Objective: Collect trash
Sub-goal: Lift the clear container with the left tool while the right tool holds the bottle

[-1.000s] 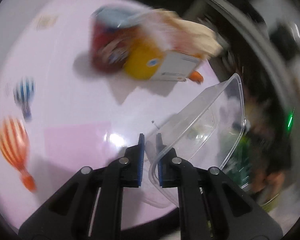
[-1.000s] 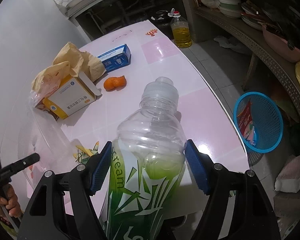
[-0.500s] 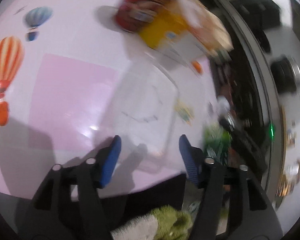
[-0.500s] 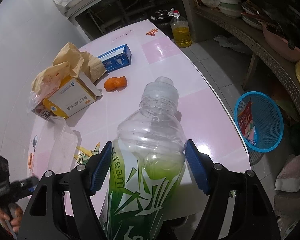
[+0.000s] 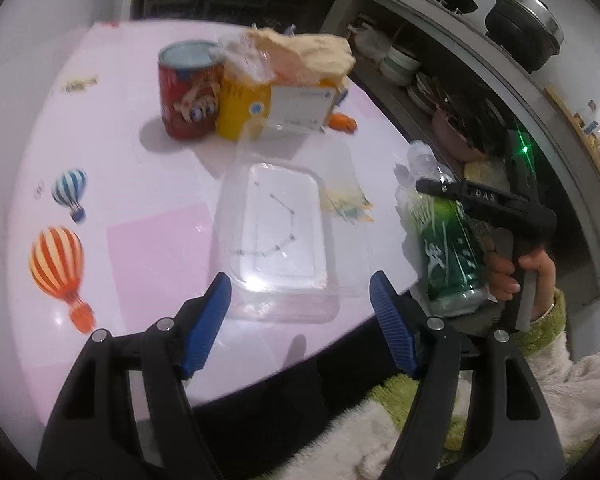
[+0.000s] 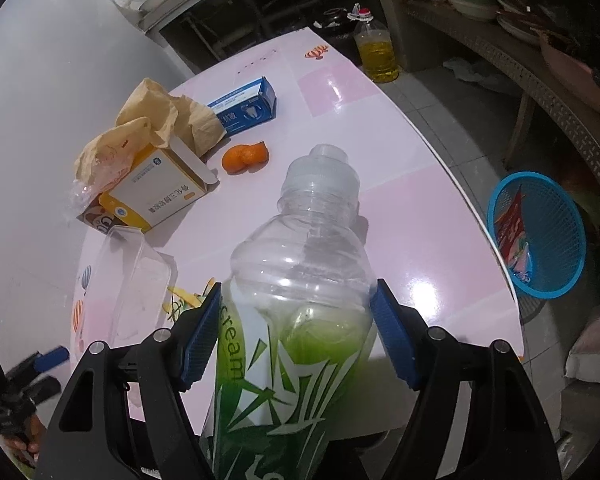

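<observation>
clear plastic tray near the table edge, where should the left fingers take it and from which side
Probably by its thin upright rim on the near short wall. The clear plastic tray lies flat and open side up, wider than the left gripper, whose jaws have just been opening and hold nothing. Come down from above at the table's near edge, one finger inside the wall, one outside.

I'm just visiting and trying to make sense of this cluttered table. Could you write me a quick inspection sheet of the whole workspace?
Surface: glossy pink table with balloon prints.
Job's things: clear plastic tray lying flat near the front edge; green-labelled bottle; orange peel; crumpled paper bag.
Clutter: red can, yellow-and-white box, blue box.
Grippers: left gripper has just opened, with nothing between its fingers, tray lying beyond them; right gripper clamps the bottle.
Cables: nothing seen.
Surroundings: blue basket on the floor holding wrappers; oil bottle; shelves of dishes.
</observation>
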A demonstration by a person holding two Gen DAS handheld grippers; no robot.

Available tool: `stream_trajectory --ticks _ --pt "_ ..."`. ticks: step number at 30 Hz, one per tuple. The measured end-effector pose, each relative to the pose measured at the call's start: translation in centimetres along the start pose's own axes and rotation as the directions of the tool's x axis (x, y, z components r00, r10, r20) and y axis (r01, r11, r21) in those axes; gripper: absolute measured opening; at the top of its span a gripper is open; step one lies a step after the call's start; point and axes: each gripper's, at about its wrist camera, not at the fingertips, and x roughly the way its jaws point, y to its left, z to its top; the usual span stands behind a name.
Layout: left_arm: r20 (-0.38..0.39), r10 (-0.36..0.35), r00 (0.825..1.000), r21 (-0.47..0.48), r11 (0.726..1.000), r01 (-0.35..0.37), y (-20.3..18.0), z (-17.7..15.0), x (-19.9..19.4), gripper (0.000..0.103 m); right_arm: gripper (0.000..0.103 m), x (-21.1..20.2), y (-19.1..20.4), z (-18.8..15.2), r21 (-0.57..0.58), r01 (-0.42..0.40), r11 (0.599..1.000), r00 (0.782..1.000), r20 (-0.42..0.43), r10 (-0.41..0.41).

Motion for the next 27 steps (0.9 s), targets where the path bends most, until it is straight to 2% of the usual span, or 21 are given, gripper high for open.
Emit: stream_trajectory --ticks 4,7,10,11,14,16,19,21,25,27 --pt "0.062 -0.004 0.998 -0.044 0.999 0.007 1.3 1.3 -0.2 0.068 0.071 0.4 0.4 0.3 -0.039 -0.006 0.999 1.0 0.004 0.006" --pt "0.043 0.034 0.998 -0.068 0.997 -0.031 1.9 2.1 1.3 0.064 0.071 0.6 1.1 0.4 -0.087 0.002 0.996 1.0 0.007 -0.002" --pt "0.02 0.021 1.0 -0.092 0.996 -0.019 2.5 2.4 2.9 0.055 0.071 0.7 1.6 0.4 -0.117 0.015 0.993 1.0 0.009 -0.014" --pt "0.014 0.009 1.0 -0.102 0.995 -0.008 2.5 2.4 3.3 0.051 0.071 0.8 1.6 0.4 -0.12 0.015 0.993 1.0 0.008 -0.015" --pt "-0.014 -0.067 0.998 -0.124 0.99 0.065 2.3 2.0 4.2 0.05 0.071 0.9 1.7 0.5 -0.121 0.011 0.993 1.0 0.005 -0.01" --pt "-0.036 -0.142 0.989 -0.126 0.983 0.137 1.6 1.5 4.5 0.05 0.071 0.9 1.7 0.5 -0.127 0.011 0.992 1.0 0.004 -0.011" --pt "-0.057 -0.19 0.98 -0.112 0.977 0.183 0.6 0.8 4.8 0.05 0.071 0.9 1.7 0.5 -0.133 0.003 0.991 1.0 -0.003 -0.004" --pt "-0.062 -0.182 0.981 -0.104 0.979 0.175 0.1 0.6 4.9 0.05 0.071 1.0 1.9 0.6 -0.135 -0.015 0.991 1.0 -0.021 0.012" --pt "-0.032 -0.099 0.995 -0.089 0.991 0.096 0.0 1.3 5.0 0.049 0.071 1.9 2.1 0.4 -0.122 -0.044 0.992 0.995 -0.091 0.033" --pt "-0.029 -0.085 0.996 -0.091 0.992 0.082 0.1 1.9 5.4 0.041 0.071 2.1 2.2 0.2 -0.128 -0.037 0.991 0.995 -0.091 0.026"
